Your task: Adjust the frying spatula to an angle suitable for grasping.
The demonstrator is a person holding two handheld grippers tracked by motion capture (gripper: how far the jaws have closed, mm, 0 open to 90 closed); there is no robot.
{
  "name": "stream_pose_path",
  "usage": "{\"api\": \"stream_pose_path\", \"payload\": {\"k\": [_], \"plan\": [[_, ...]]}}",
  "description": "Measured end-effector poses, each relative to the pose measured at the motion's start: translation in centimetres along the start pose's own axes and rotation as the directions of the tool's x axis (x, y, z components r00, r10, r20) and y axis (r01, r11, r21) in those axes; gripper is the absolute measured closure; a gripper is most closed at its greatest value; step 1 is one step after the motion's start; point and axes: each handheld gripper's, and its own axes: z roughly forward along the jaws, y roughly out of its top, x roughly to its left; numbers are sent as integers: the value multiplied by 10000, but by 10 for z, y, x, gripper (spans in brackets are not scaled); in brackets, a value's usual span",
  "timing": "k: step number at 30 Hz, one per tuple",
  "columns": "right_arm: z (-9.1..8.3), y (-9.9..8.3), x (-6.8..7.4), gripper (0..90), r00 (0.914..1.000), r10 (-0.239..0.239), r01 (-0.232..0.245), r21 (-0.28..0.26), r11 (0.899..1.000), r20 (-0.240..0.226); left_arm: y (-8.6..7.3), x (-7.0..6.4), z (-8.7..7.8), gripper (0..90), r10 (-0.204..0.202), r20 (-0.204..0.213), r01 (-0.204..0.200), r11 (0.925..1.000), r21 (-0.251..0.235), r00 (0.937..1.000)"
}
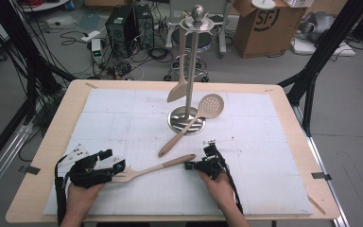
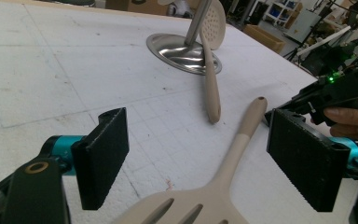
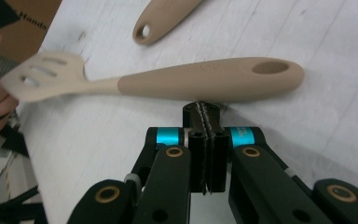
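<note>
With the left gripper (image 2: 198,163) spread around the slotted spatula (image 1: 146,171) at lower centre and the right gripper (image 3: 206,114) pressed together beside its handle, a nudge could skid it away.

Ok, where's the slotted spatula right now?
The slotted spatula lies flat on the white mat, near edge in the high view, between the left gripper and right gripper.

Steel utensil stand (image 1: 187,120) mid-table, skimmer (image 1: 210,106) leaning on its base, wooden spatula (image 1: 178,90) hanging; cardboard box (image 1: 260,23) behind.
</note>
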Motion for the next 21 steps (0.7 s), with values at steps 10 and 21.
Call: {"api": "stream_pose_path", "payload": {"k": [10, 21], "plan": [[8, 9, 1, 900, 9990, 77, -54, -535, 9986, 441, 0, 0, 1, 214, 54, -6, -54, 10000, 82, 10000], [13, 14, -4, 900, 9991, 364, -349, -722, 9968, 202, 0, 0, 2, 215, 68, 14, -68, 9999, 120, 10000]]}}
